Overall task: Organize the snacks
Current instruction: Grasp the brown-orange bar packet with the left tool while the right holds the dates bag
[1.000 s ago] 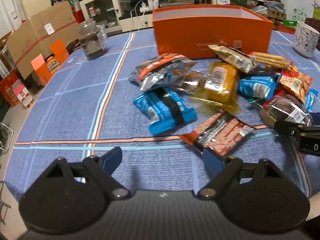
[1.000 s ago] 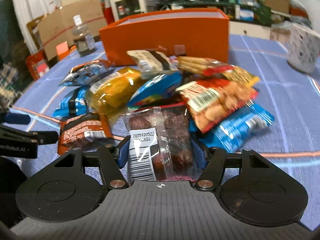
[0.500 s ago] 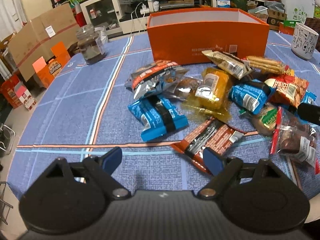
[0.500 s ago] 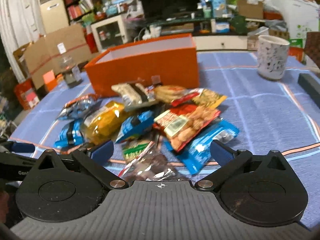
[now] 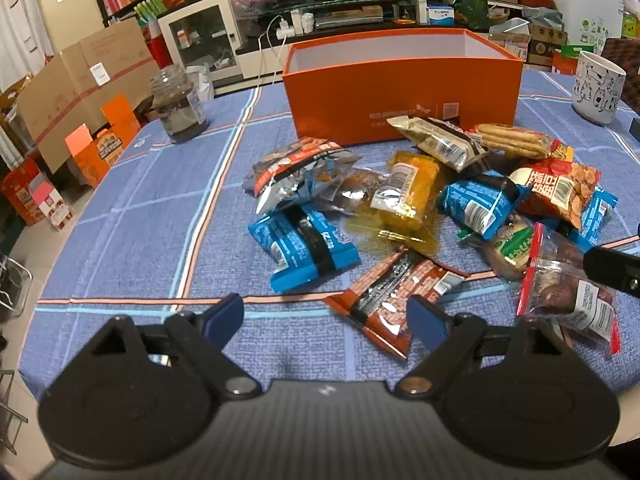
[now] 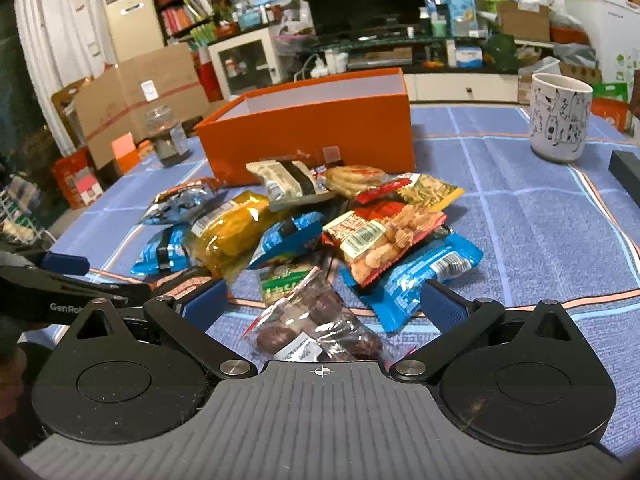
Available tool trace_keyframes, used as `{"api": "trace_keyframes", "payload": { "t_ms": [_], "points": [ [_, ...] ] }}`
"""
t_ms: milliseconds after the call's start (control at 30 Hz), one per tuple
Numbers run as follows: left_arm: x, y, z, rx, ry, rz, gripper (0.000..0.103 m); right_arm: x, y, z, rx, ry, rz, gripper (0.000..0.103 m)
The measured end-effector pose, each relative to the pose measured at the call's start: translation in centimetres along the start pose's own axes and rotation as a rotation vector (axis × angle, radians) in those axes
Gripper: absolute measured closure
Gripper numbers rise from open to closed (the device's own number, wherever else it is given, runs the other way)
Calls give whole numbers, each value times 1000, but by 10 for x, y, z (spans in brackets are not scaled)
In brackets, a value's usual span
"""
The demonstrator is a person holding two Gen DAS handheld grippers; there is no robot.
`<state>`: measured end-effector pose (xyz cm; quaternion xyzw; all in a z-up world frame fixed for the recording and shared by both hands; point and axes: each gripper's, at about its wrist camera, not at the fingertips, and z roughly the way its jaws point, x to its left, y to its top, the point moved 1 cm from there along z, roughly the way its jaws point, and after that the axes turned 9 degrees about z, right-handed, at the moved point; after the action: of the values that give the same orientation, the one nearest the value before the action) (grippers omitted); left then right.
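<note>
Released since a second ago, clear date bag (image 6: 316, 326) is lying bottom-centre between wide-spread right gripper (image 6: 322, 304); left gripper (image 5: 326, 318) gaping, empty.

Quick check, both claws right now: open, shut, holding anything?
Left claw: open, holding nothing.
Right claw: open, holding nothing; the clear bag of dark snacks lies between its fingers, ungripped.
</note>
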<state>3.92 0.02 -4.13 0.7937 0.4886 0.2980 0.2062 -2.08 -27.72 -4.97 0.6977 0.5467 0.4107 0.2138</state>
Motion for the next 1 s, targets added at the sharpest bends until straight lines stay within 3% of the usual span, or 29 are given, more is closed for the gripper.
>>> {"api": "trace_keyframes", "payload": {
  "t_ms": [400, 667, 867, 933, 1000],
  "points": [
    [-1, -4, 5, 17, -24, 1, 15, 5, -8, 3, 35, -2, -43, 7],
    [-14, -12, 16, 2, -121, 60, 15, 3, -26, 8, 57, -50, -140, 7],
    [-16, 0, 39, 21, -95, 61, 15, 3, -25, 26, 75, -20, -135, 8],
    [-13, -1, 46, 36, -128, 40, 18, 5, -28, 34, 87, -23, -150, 11],
    [-12, -2, 50, 33, -150, 27, 21, 8, -33, 43, 116, -16, -152, 29]
  ]
}}
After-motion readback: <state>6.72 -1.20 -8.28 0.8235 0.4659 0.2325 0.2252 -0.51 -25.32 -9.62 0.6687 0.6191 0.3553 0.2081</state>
